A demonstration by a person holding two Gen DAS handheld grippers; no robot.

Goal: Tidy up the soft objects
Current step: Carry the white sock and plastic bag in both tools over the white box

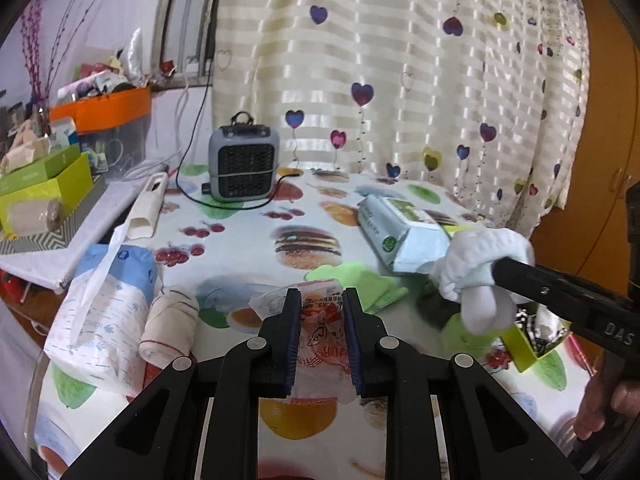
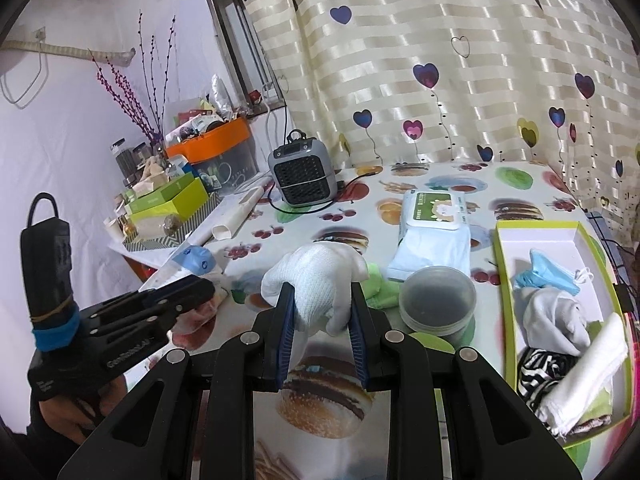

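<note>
My right gripper [image 2: 322, 300] is shut on a white glove [image 2: 316, 280] and holds it above the table; the glove also shows in the left wrist view [image 1: 476, 268]. My left gripper [image 1: 322, 304] is shut on a clear plastic packet with red print [image 1: 322, 332], low over the table; in the right wrist view this gripper [image 2: 196, 292] is at the left. A green-rimmed box [image 2: 500, 280] at the right holds a blue mask [image 2: 548, 276], a grey cloth [image 2: 552, 316], a zebra-print cloth [image 2: 540, 368] and a white cloth [image 2: 588, 372]. A green cloth [image 1: 360, 280] lies mid-table.
A wet-wipes pack [image 2: 432, 232] lies behind a round lidded plastic tub [image 2: 438, 300]. A blue-white tissue pack [image 1: 108, 304] and a rolled cloth [image 1: 170, 328] lie at the left. A grey heater [image 1: 244, 164] with its cord stands at the back. Cluttered boxes [image 1: 44, 184] fill the left shelf.
</note>
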